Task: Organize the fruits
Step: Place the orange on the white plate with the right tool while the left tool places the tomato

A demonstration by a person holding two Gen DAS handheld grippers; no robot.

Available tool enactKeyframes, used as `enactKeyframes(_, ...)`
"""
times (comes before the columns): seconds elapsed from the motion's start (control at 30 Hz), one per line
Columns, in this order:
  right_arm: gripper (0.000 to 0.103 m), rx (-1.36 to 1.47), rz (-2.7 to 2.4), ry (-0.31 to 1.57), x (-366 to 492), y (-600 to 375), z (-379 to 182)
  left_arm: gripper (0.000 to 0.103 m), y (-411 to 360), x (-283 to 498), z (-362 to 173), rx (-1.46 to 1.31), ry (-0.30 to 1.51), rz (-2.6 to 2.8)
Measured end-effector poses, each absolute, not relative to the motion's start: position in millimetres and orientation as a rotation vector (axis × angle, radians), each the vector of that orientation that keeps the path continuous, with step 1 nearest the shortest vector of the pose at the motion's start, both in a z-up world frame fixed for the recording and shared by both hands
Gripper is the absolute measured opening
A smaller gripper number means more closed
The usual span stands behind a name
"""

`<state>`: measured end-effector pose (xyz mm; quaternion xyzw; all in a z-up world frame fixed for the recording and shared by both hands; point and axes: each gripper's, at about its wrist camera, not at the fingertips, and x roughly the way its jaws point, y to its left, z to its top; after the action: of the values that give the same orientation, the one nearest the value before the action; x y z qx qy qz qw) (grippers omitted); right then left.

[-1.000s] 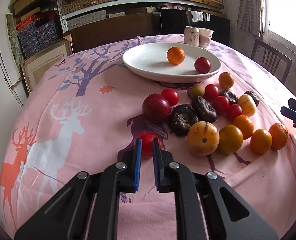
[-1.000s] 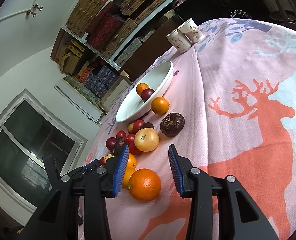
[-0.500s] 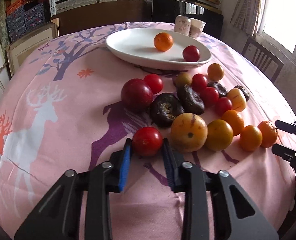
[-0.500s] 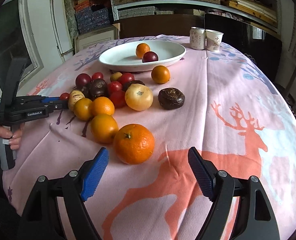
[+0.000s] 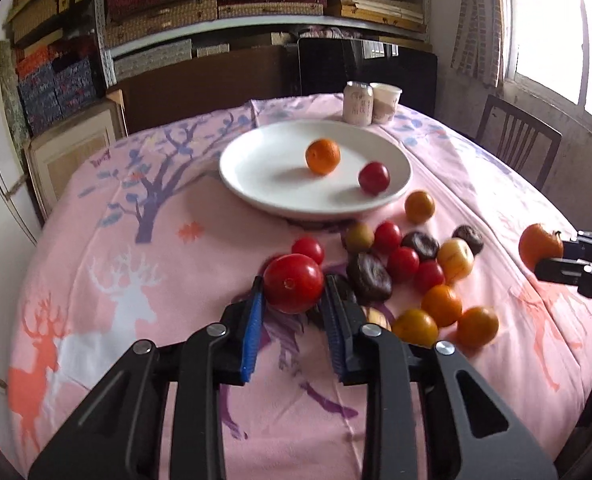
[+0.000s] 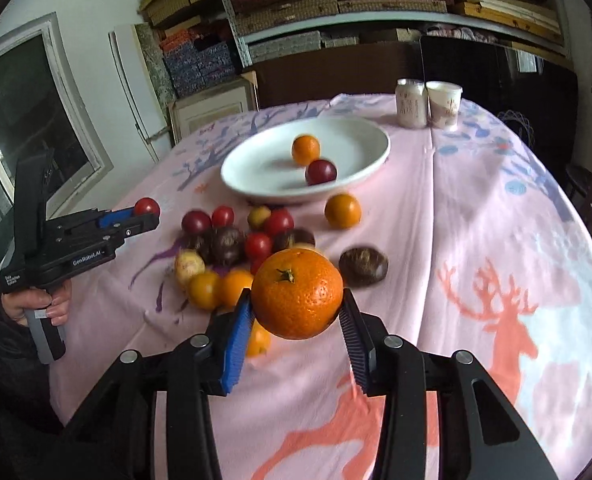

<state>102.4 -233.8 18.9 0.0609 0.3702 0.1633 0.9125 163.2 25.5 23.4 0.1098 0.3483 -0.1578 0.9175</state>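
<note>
Blue-padded, the left gripper (image 5: 292, 300) pinched a round glossy red tomato (image 5: 293, 283) between its two pads, clear of the pink deer-print tablecloth (image 5: 144, 248). The right gripper (image 6: 296, 316) had just closed its jaws, and its pads pressed both sides of a large round dimpled orange (image 6: 297, 293), also held above the cloth. In the right wrist view, a wide white ceramic plate (image 6: 360, 136) lay at 12 o'clock from the held orange; it carried a small orange mandarin (image 6: 305, 149) and a dark red plum (image 6: 320, 171). Loose mixed fruits (image 6: 232, 248) sat clustered on the cloth between plate and grippers. Two pale paper cups (image 6: 428, 102) stood at 1 o'clock, beyond the plate.
</note>
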Motion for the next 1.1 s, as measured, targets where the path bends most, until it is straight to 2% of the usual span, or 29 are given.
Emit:
enactKeyframes(0.07,0.044,0.105,0.317,0.743,133,-234,30,0.028,17,184,40,0.254,0.683,-0.241)
enactKeyframes(0.17,0.044,0.147,0.369,0.774,194,-228,37,0.028,10,229,50,0.144,0.72,-0.231)
enactKeyframes(0.33,0.044,0.088,0.363,0.837,265,-204,29,0.027,-11,281,29,0.141,0.779,-0.21)
enactKeyframes(0.5,0.044,0.113,0.339,0.871,302,-200,19,0.027,-20,310,8,0.077,0.836,-0.236)
enactKeyframes(0.57,0.047,0.095,0.32,0.872,312,-201,16,0.029,-24,317,4,0.034,0.838,-0.246)
enactKeyframes(0.6,0.056,0.095,0.296,0.869,314,-204,17,0.052,-26,319,3,0.032,0.832,-0.22)
enactKeyframes(0.63,0.086,0.102,0.263,0.848,314,-209,19,0.075,-27,320,3,0.034,0.821,-0.186)
enactKeyframes(0.67,0.095,0.122,0.235,0.799,307,-217,26,0.097,-26,316,6,0.037,0.787,-0.17)
enactKeyframes(0.77,0.096,0.149,0.254,0.72,285,-237,44,0.098,-25,302,19,0.084,0.717,-0.187)
enactKeyframes(0.93,0.098,0.083,0.241,0.702,243,-249,61,0.098,-19,276,30,0.143,0.752,-0.22)
enactKeyframes(1.1,0.099,0.075,0.319,0.744,212,-260,56,0.098,-11,240,14,0.295,0.808,-0.201)
